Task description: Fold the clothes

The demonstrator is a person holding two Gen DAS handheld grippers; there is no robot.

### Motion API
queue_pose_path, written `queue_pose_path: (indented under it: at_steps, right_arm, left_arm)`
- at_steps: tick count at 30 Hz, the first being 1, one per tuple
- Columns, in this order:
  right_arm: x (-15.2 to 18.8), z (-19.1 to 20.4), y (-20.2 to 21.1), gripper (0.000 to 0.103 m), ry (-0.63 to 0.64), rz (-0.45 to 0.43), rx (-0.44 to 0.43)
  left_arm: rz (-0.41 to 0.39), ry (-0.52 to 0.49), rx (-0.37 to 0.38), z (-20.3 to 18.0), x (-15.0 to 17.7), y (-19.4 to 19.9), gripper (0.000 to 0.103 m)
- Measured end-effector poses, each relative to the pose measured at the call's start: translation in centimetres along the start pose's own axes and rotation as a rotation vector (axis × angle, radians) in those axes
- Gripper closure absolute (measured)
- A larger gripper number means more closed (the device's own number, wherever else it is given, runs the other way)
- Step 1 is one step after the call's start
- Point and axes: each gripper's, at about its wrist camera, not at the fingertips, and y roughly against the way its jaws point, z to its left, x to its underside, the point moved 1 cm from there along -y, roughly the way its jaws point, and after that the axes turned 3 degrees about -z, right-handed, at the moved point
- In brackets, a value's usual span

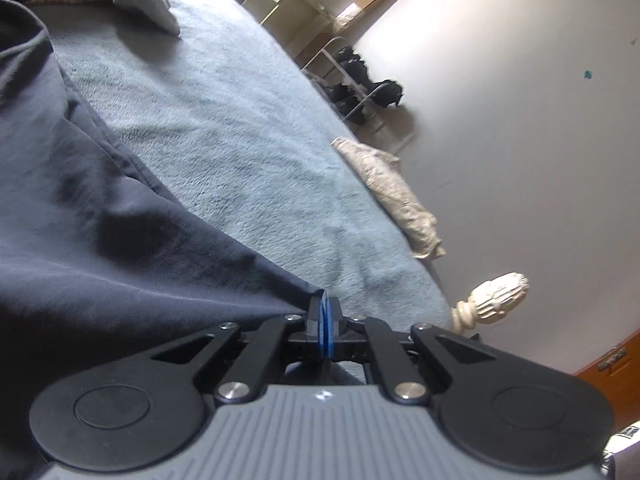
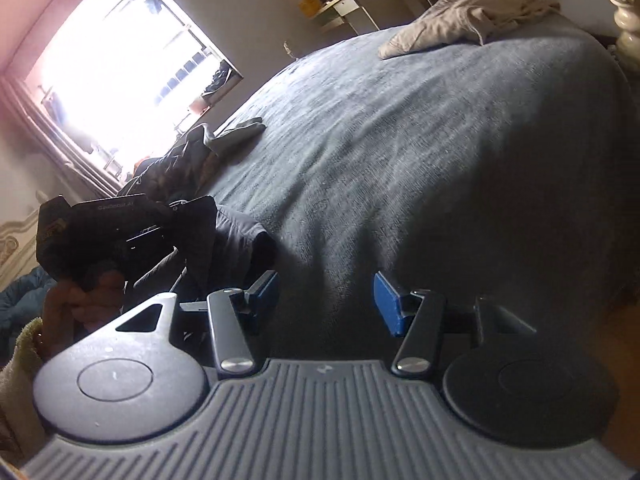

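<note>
Two pale garments [image 2: 472, 20] – far bed edge [image 2: 440, 140] – bedpost [image 1: 496, 294] beyond

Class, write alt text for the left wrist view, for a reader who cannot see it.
The left gripper is shut on the edge of a dark grey garment on a blue-grey bedspread. A beige garment lies at the bed's far edge, beside a white wall.

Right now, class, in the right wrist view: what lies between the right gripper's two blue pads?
Nothing is held: between the open right gripper pads only the bare grey-blue blanket shows.
</note>
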Motion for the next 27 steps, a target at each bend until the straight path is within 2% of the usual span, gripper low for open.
queue_pose_path:
  at_steps: [1,2,3,4,5,9,14,17,22,24,25,26,27]
  right_arm:
    - [0.0,-0.2,0.0,0.051,-0.004,0.000,0.003]
    - [0.0,-0.2,-0.1,0.051,-0.004,0.000,0.005]
    - [-0.2,-0.1,-0.4,0.051,-0.005,0.001,0.003]
    - [-0.3,0.1,-0.4,0.051,-0.004,0.003,-0.003]
    - [-0.5,0.5,-0.5,0.051,0.000,0.004,-0.011]
    - [-1.5,2.7,-1.7,0.051,0.050,-0.006,-0.082]
    - [-2.7,5.8,-4.7,0.050,0.114,0.005,-0.140]
    - [-3.5,7.1,-6.5,0.050,0.154,0.011,-0.136]
    - [-4.2,8.2,-10.3,0.051,0.267,0.052,-0.024]
    - [-4.0,8.0,-11.6,0.054,0.277,0.102,-0.004]
    - [-3.9,7.8,-12.1,0.065,0.277,0.120,0.000]
    - [-3.8,7.8,-12.2,0.081,0.278,0.124,-0.002]
    - [-3.6,7.8,-12.2,0.086,0.279,0.125,-0.007]
  left_arm:
    - [0.009,0.007,-0.004,0.2,0.0,-0.3,0.092]
    - [0.016,0.019,-0.001,0.4,0.1,-0.4,0.079]
    - [0.020,0.037,0.011,0.5,0.3,-0.1,0.071]
    - [0.025,0.055,0.024,0.6,0.5,0.3,0.056]
    - [0.027,0.064,0.041,0.6,0.7,0.7,0.050]
    - [0.007,0.059,0.085,0.2,1.1,3.8,0.047]
    - [-0.059,0.065,0.108,0.7,3.0,11.0,0.046]
    - [-0.101,0.054,0.082,1.4,4.9,16.2,0.046]
    - [-0.151,0.067,0.044,3.4,9.4,23.3,0.045]
    - [-0.160,0.076,0.026,4.3,11.3,25.4,0.045]
    - [-0.157,0.085,0.016,4.6,12.1,25.8,0.045]
    - [-0.153,0.095,0.006,5.0,13.0,26.2,0.045]
    - [-0.146,0.104,-0.004,5.2,13.7,26.2,0.045]
